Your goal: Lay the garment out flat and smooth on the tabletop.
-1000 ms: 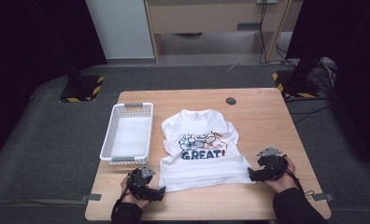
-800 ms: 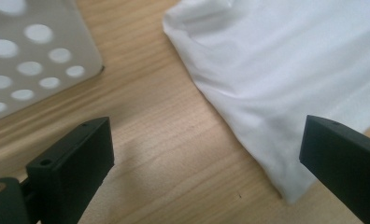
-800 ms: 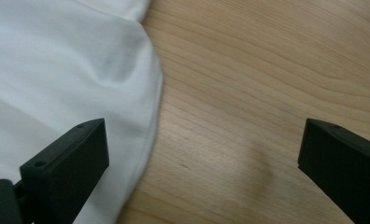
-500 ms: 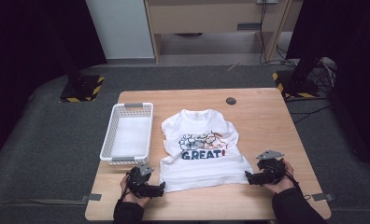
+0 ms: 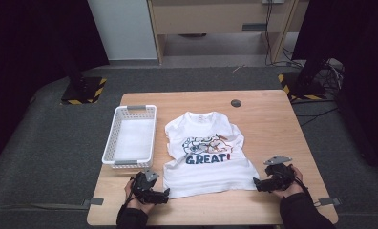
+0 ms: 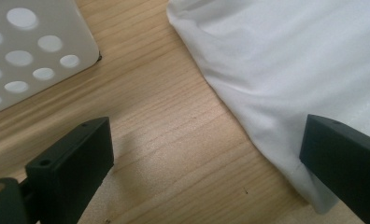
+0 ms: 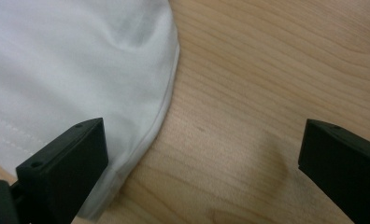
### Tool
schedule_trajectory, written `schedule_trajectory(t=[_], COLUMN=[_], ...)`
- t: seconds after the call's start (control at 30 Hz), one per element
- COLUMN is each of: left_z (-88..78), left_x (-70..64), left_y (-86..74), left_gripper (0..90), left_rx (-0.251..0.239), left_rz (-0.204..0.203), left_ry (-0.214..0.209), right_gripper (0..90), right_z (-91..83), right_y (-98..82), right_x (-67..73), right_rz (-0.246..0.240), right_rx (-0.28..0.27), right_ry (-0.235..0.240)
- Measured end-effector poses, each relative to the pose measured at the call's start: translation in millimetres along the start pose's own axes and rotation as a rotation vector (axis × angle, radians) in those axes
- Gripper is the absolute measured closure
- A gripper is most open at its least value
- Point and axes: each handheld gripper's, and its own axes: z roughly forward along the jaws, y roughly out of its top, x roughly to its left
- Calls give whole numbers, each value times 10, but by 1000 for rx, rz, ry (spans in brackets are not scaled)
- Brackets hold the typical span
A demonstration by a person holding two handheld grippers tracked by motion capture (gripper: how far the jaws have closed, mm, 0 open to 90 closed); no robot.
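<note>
Flanking the white T-shirt's (image 5: 204, 157) bottom corners, left gripper (image 5: 159, 195) and right gripper (image 5: 260, 184), jaws spread wide

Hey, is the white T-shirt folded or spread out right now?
Spread out: the T-shirt lies flat on the table, print up, collar and hem both showing.

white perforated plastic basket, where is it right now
In the high view the white perforated plastic basket sits on the wooden table's left side, beside the white printed t-shirt.
</note>
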Motion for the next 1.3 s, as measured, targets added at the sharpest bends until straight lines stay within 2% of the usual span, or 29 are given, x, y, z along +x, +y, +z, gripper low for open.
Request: schedule_trajectory(t=[0.3, 0.53, 0.77, 0.97, 1.3], left_z=[-7, -59, -78, -86, -113], left_x=[-134, -270, -273, -296, -333], left_y=[15, -10, -50, -61, -95], left_gripper=[15, 15, 12, 10, 9], left_rx=[21, 36, 43, 41, 50], left_rz=[19, 59, 50, 64, 60], left_ry=[-5, -7, -39, -46, -64], right_gripper=[15, 15, 14, 14, 21], right_z=[-110, -183, -257, -298, -322], right_y=[-142, -221, -313, -361, -379], right_x=[-23, -19, -43, -38, -36], right_rz=[-15, -37, -50, -56, -58], right_rx=[12, 23, 35, 42, 53], right_ry=[15, 16, 27, 34, 38])
